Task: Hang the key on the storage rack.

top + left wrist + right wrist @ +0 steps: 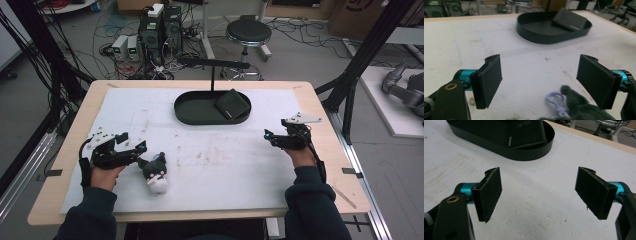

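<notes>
Left gripper (141,148) spread wide beside plush toy (156,176); right gripper (268,136) also spread; black tray (192,111) beyond.

a black wallet (232,104) leans inside the black oval tray (192,111).

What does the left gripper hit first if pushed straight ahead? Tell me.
Probably the small dark plush toy with a lilac clip, lying just ahead between the open left gripper jaws; beyond it, bare white mat.

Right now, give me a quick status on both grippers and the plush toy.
Left gripper open, plush toy just ahead of its jaws. Right gripper open, holding nothing. Black tray holds wallet. Nothing in the way.
</notes>
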A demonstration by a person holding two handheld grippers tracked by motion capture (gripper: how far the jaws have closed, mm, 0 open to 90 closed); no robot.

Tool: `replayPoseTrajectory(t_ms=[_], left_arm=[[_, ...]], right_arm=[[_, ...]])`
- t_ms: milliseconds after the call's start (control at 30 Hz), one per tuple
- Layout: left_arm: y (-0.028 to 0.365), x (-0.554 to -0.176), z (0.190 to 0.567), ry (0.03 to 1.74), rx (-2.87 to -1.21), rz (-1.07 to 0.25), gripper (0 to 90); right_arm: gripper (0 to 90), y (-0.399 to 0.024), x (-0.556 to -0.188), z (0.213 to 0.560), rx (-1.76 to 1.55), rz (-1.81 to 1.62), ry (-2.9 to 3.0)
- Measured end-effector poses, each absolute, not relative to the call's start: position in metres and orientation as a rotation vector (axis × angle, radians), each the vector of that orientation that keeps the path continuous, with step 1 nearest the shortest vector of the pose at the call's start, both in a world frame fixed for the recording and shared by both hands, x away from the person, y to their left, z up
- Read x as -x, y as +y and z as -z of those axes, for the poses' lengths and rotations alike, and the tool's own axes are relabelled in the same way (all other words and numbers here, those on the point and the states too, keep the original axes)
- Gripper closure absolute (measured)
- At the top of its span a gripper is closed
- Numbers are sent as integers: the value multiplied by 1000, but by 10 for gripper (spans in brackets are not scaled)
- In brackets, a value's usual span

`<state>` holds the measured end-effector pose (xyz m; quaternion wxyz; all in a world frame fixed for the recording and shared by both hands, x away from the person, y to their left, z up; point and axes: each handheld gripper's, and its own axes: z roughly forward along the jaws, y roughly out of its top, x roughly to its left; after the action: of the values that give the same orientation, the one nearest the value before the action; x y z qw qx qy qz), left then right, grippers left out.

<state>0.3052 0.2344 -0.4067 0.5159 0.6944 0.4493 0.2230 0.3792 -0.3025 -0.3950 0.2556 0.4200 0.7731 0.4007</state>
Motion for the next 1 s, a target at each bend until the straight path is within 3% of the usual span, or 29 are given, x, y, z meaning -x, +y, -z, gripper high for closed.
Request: replayPoseTrajectory(t_ms=[433,500,600,667,800,1000], left_arm=[[194,-303,433,1107,-1899,-345,207],[193,-306,437,1088,-1883,-247,299],[191,-309,438,1056,-1893,-202,422],[191,-310,437,1036,-1886,-191,560],[190,-311,436,1010,-1899,-192,620],[198,-330,426,832,-1937,-146,652]], right_arm=[[219,-297,-379,396,-1123,-1094,2120],[220,-296,-379,396,-1122,-1093,2123],[220,-297,-379,396,-1128,-1091,2121],[220,-298,-378,396,-1134,-1094,2115],[220,-299,-377,396,-1140,-1096,2113],[220,-301,-378,395,-1150,-1107,2100]])
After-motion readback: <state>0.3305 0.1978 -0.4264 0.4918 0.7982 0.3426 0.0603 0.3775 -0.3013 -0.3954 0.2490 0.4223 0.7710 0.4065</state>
